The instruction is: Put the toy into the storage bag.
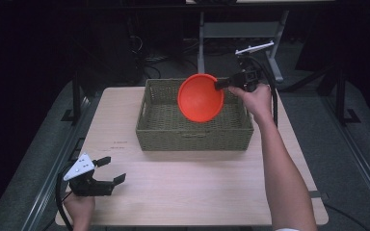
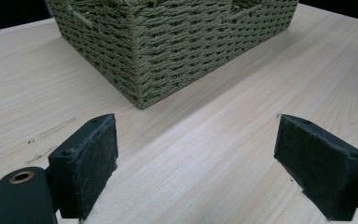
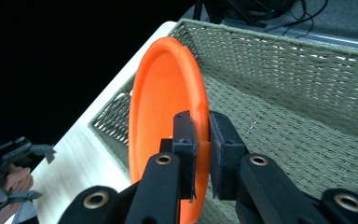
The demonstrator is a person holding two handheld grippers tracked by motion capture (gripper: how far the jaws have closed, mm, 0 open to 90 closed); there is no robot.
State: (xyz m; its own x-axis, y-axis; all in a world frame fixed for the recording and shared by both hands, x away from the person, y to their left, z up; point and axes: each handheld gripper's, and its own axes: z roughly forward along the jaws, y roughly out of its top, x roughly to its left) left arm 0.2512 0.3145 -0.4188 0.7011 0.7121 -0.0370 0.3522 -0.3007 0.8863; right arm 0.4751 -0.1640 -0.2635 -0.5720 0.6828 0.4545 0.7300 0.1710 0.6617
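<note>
Orange bowl [image 1: 200,97] hangs tilted over the woven basket [image 1: 192,134] at bench [image 1: 197,187] twelve o'clock, rim clamped in right gripper [image 1: 220,84] fingers, lowering and release remaining; left gripper [image 1: 112,169], seven o'clock, fingers spread, empty.

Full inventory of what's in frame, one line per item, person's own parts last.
bowl: 1, orange, held on edge by its rim above the basket.
basket: 1, olive-green woven, far half of the table, nothing visible inside it.
table: 1, light wood, under the basket.
metal stand: 1, grey, on the floor beyond the table.
left gripper: 1, black, near-left of the table, jaws wide apart, nothing between them.
right gripper: 1, black, over the basket, clamped on the bowl's rim.
forearms: 2, entering from the near edge.
</note>
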